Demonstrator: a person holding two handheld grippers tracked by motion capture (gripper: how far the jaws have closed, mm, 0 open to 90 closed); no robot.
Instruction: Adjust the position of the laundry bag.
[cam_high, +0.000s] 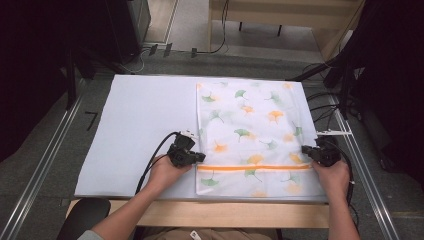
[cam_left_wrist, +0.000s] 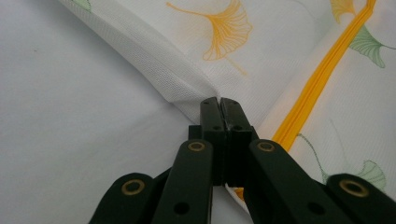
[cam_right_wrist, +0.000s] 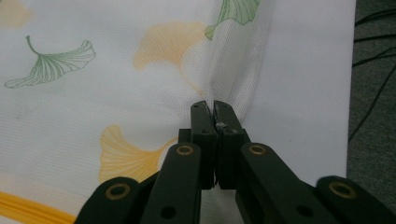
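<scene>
Table (cam_high: 135, 130), white top, takes up most of the high view; grey floor and cables around it.

Mesh bag (cam_high: 250, 125) lies flat on the right half of the table, long axis running away from the person. White mesh with green and orange ginkgo-leaf print. Orange zipper (cam_high: 255, 167) runs straight across it near the person's end, side edge to side edge.

Left gripper (cam_high: 197, 156) sits at the bag's left edge, just on the far side of the zipper, hand behind it resting low on the table. Left gripper view: fingers (cam_left_wrist: 212, 119) pressed together, pinching the bag's hemmed side edge; the mesh puckers into the tips, zipper passes just beside them on the right.

Right gripper (cam_high: 306, 150) sits at the bag's right edge, also just on the far side of the zipper, roughly level with the left one. Right gripper view: fingers (cam_right_wrist: 203, 121) clamped on the side hem, a ridge of mesh pulled up between them, bare table to their right.

Both grips are at opposite side edges, bag spread flat between them.
</scene>
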